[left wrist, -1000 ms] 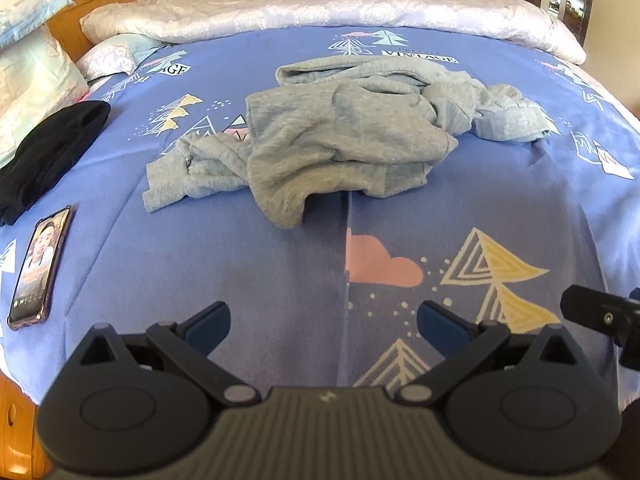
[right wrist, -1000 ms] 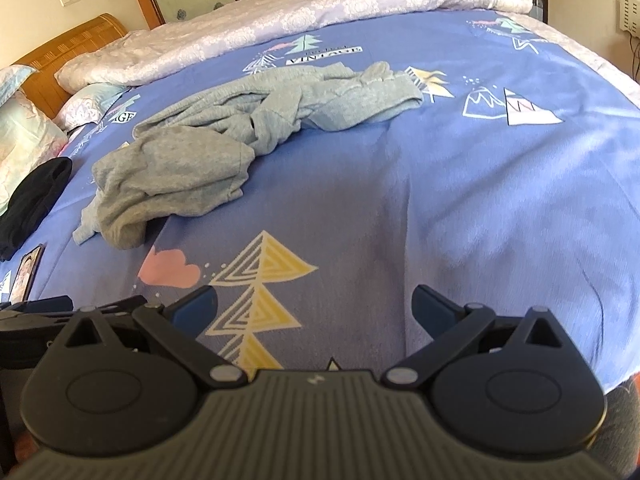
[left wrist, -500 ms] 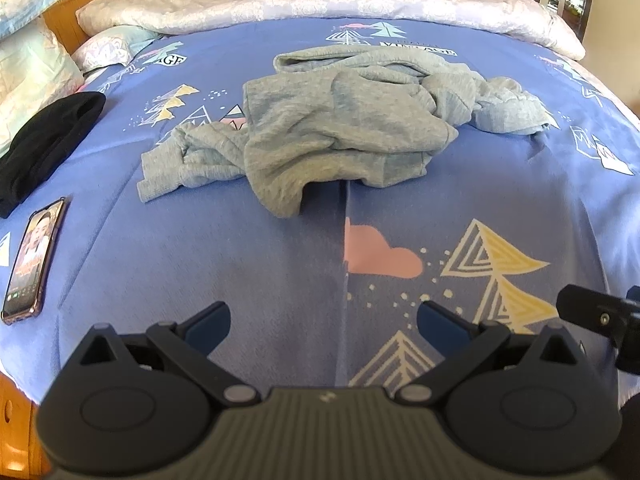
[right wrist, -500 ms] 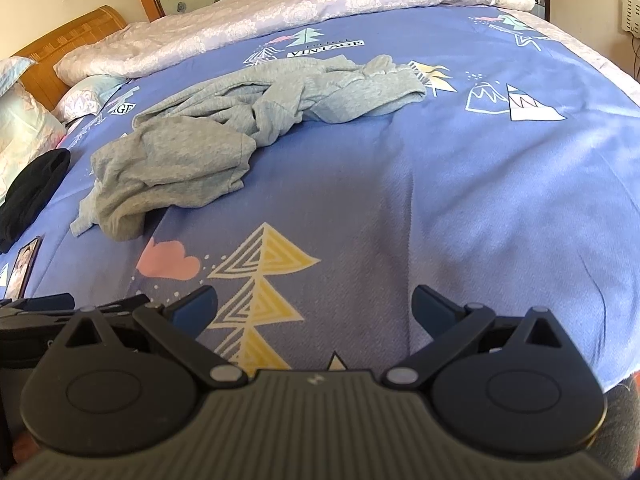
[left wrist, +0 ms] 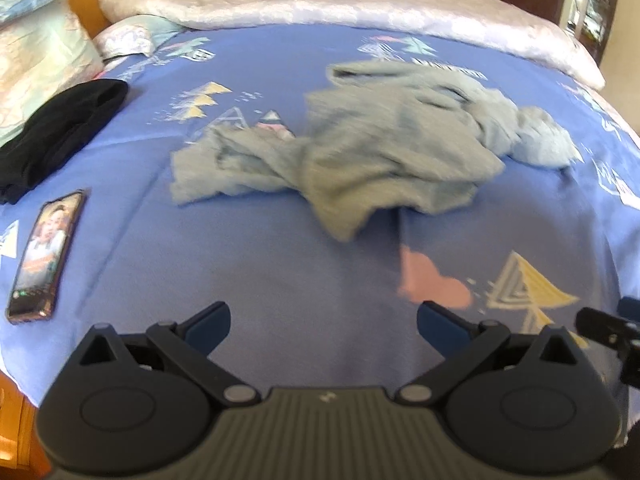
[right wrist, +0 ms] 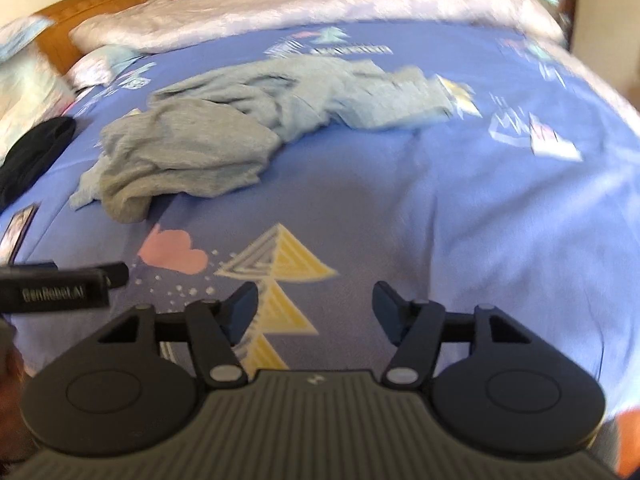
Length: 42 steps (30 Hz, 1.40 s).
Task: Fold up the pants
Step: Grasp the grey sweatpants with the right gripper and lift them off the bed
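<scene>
The soft grey knit pants [left wrist: 384,152] lie crumpled in a loose heap near the middle of the bed [left wrist: 280,280], on its smooth blue sheet printed with triangles and a pink cloud. Both views are smeared by blur, so folds and seams are hard to read. The left tool [left wrist: 323,322] hangs spread wide and empty; the right tool [right wrist: 315,312] has just been narrowing, with nothing between its jaws.

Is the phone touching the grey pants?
Apart. The left wrist view shows bare blue bedsheet between the phone and the grey pants.
</scene>
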Each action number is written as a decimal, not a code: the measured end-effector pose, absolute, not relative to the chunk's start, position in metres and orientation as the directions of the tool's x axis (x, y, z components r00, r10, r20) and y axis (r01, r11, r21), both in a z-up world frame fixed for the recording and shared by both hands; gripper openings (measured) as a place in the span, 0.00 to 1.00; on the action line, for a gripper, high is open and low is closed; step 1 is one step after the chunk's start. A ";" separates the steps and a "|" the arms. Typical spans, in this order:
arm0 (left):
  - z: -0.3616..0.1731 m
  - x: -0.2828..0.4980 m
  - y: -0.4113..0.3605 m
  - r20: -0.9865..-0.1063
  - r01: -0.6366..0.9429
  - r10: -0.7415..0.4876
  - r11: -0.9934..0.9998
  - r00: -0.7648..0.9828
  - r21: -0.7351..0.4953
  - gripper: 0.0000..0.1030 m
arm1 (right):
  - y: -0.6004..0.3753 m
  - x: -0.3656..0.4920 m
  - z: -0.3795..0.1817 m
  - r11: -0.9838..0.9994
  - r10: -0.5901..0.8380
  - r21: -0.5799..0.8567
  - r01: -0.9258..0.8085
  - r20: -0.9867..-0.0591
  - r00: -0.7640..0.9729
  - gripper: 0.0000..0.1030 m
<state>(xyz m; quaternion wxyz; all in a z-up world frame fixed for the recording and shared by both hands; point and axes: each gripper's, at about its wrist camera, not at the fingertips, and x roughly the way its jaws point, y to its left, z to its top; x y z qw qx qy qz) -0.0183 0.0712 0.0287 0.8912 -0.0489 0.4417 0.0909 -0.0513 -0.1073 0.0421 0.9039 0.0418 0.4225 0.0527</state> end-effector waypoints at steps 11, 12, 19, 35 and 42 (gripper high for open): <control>0.048 -0.052 0.163 -0.765 -0.398 0.233 0.917 0.601 -0.033 1.00 | -0.004 0.021 0.108 0.835 0.441 0.039 -0.548 -0.643 0.626 0.62; 0.048 -0.055 0.168 -0.766 -0.414 0.239 0.909 0.596 -0.038 1.00 | 0.010 0.031 0.110 0.809 0.465 0.028 -0.587 -0.641 0.611 0.61; 0.042 -0.054 0.174 -0.779 -0.419 0.234 0.907 0.582 -0.040 1.00 | 0.120 0.113 0.054 0.623 0.362 -0.141 -0.769 -0.820 0.443 0.62; 0.048 0.013 0.060 -0.658 -0.037 0.083 0.996 0.749 0.083 1.00 | -0.058 0.214 0.198 0.957 0.280 0.073 -0.280 -0.481 0.831 0.06; 0.031 0.072 0.003 -0.639 0.056 0.063 0.985 0.766 0.164 0.93 | -0.189 0.236 0.208 0.992 -0.081 0.056 0.111 -0.388 0.918 0.06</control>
